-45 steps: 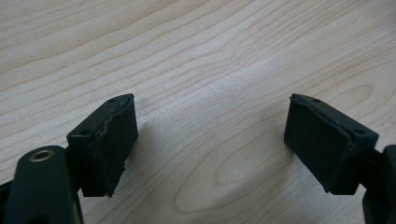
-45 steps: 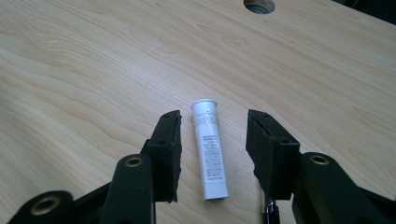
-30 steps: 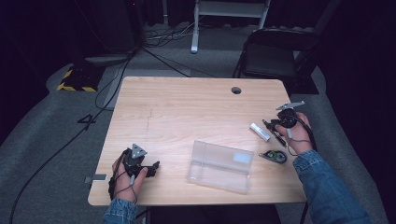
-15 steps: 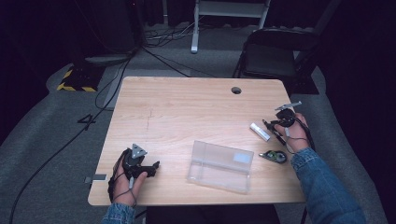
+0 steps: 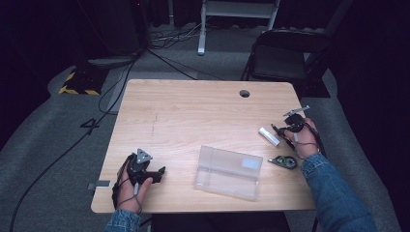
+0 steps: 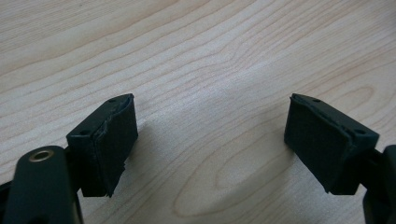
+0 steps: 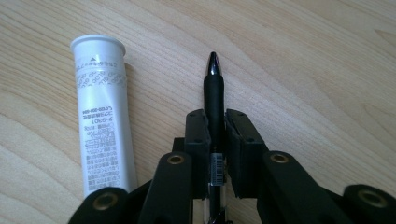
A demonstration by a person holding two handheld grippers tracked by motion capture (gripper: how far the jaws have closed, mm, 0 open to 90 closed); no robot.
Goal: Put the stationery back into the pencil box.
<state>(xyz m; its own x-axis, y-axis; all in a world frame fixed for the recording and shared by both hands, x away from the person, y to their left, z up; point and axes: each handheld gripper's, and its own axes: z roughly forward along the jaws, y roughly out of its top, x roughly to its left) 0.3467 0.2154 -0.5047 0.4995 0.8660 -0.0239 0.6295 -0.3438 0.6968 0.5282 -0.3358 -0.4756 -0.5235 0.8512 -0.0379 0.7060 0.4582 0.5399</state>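
- The right gripper (image 7: 215,140) is clamped on a black pen (image 7: 214,91); its jaws have just been closing, and the pads now press on the pen's barrel from both sides. The pen's tip sticks out past the jaws and points along the bench. In the high view this gripper (image 5: 283,131) sits near the right edge of the bench.
- The left gripper (image 6: 210,140) has its jaws spread wide with bare wood between them, holding nothing. In the high view it (image 5: 157,171) rests near the front left corner.
- The bench (image 5: 193,111) is light wood with a round hole (image 5: 244,93) near its far edge.
- A chair (image 5: 285,55) stands behind the bench at the far right.
- A clear case (image 5: 228,171) lies near the front edge, between the two grippers and well apart from both.
- A white tube (image 7: 102,116) lies just beside the pen, roughly parallel to it, close to the right gripper's jaw; whether they touch, I cannot tell. In the high view the tube (image 5: 269,136) lies just left of that gripper.
- A small dark tape dispenser (image 5: 284,161) lies near the right hand's wrist, towards the front edge.
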